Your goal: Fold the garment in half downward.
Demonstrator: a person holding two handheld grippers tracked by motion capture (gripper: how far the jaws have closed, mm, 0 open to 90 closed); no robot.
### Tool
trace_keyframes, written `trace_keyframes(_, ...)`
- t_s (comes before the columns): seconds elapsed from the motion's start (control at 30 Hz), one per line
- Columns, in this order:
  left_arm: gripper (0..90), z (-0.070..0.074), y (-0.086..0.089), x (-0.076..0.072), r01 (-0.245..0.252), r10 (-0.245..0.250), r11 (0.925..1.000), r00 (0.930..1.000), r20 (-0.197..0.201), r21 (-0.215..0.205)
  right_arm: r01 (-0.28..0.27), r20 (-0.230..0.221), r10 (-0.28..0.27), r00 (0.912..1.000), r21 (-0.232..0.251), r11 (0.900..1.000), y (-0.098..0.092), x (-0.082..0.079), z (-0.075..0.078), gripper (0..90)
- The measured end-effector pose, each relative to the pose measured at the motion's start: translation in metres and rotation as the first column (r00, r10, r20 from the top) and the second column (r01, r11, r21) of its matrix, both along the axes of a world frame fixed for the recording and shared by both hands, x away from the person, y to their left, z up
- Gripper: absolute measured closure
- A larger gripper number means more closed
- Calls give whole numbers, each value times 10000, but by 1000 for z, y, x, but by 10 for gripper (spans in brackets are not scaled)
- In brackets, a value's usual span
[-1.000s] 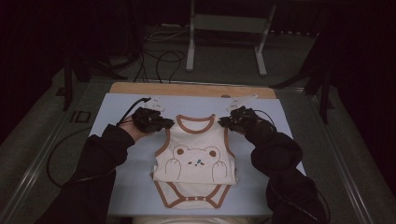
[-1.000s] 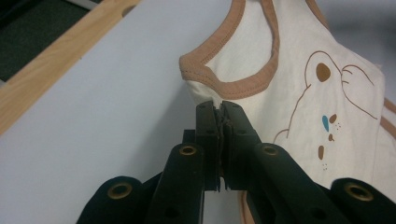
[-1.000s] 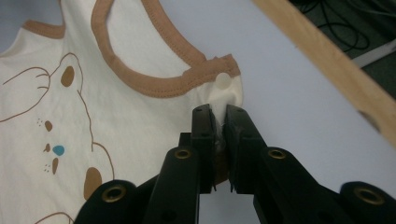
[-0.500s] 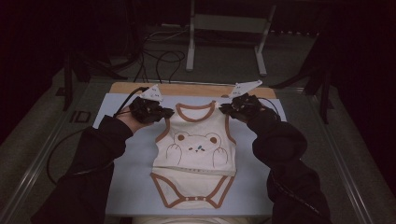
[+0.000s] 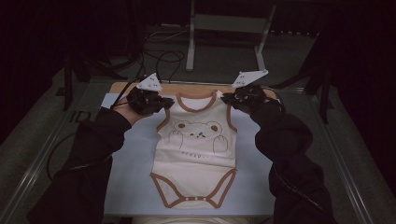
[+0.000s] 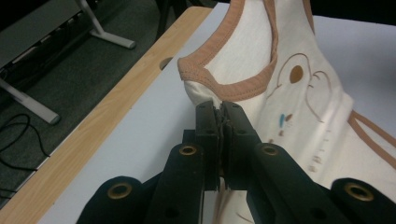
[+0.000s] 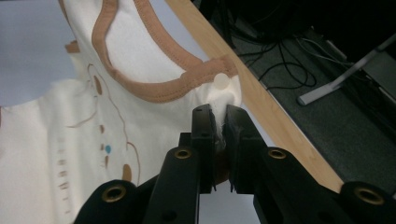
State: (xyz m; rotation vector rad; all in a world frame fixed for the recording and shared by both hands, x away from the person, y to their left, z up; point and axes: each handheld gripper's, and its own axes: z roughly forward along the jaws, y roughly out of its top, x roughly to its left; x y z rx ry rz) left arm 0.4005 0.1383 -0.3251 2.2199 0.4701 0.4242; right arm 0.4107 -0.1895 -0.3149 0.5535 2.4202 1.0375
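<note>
Cream cotton baby bodysuit w/ brown trim [image 5: 196, 149]: left gripper [image 6: 219, 109] & right gripper [image 7: 219, 114] each clamped a shoulder; right gripper view also caught a white snap button [image 7: 221, 81].

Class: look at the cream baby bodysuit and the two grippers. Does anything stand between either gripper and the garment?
Nothing visible does. The left gripper and right gripper are each shut directly on a shoulder of the baby bodysuit.
</note>
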Motion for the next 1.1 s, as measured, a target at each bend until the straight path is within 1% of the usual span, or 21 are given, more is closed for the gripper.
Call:
trace_keyframes(0.03,869,0,0,-1,3,-3,10000,10000,-12,-44,-36,16,36,10000,9,10000,-1,-1,1,827)
trace_keyframes(0.13,869,-2,-1,-3,41,-41,10000,10000,18,23,-84,66,85,9999,-25,10000,0,-4,1,827)
trace_keyframes(0.2,869,-5,-1,-5,109,-109,9999,9999,-33,24,-68,67,69,10000,-120,9999,0,-6,-2,827)
trace_keyframes(0.23,869,-6,-1,-6,83,-83,10000,10000,-50,23,-106,50,106,9999,-99,9999,0,-6,-3,827)
trace_keyframes(0.27,869,-8,-1,-7,162,-162,9998,9999,-52,69,-111,-7,111,9999,-48,9999,-1,-7,-5,827)
trace_keyframes(0.37,869,-12,-1,-9,226,-226,9997,9997,-96,71,-103,-6,102,9999,-278,9996,0,-9,-11,827)
trace_keyframes(0.43,869,-12,1,-8,213,-212,9998,9997,-143,49,-123,-53,121,9999,-317,9994,-1,-8,-11,827)
trace_keyframes(0.5,869,-10,1,-9,194,-194,9998,9998,-70,-14,-102,-45,101,9999,-264,9996,-1,-7,-9,827)
trace_keyframes(0.63,869,-7,3,-16,349,-347,9993,9993,117,-157,-214,120,216,9997,-141,9997,2,-12,-4,827)
trace_keyframes(0.7,869,-8,4,-20,413,-410,9989,9991,97,-244,-284,118,286,9995,-193,9994,3,-16,-6,827)
trace_keyframes(0.77,869,-11,6,-24,422,-420,9989,9991,110,-211,-339,88,341,9994,-202,9992,2,-20,-9,827)
trace_keyframes(0.8,869,-13,6,-27,504,-502,9985,9987,54,-231,-379,112,382,9992,-260,9989,2,-22,-11,827)
trace_keyframes(0.83,869,-16,6,-30,577,-576,9981,9983,62,-216,-367,35,368,9993,-202,9991,1,-25,-13,827)
trace_keyframes(0.9,869,-21,6,-35,739,-739,9972,9973,3,-130,-459,-9,459,9989,-264,9986,-1,-31,-18,827)
trace_keyframes(1.07,868,-35,5,-45,1005,-1007,9949,9947,-216,-124,-594,-213,588,9980,-300,9978,-5,-46,-32,827)
trace_keyframes(1.1,868,-38,4,-46,1062,-1063,9943,9941,-228,-27,-643,-253,635,9977,-329,9974,-6,-48,-35,827)
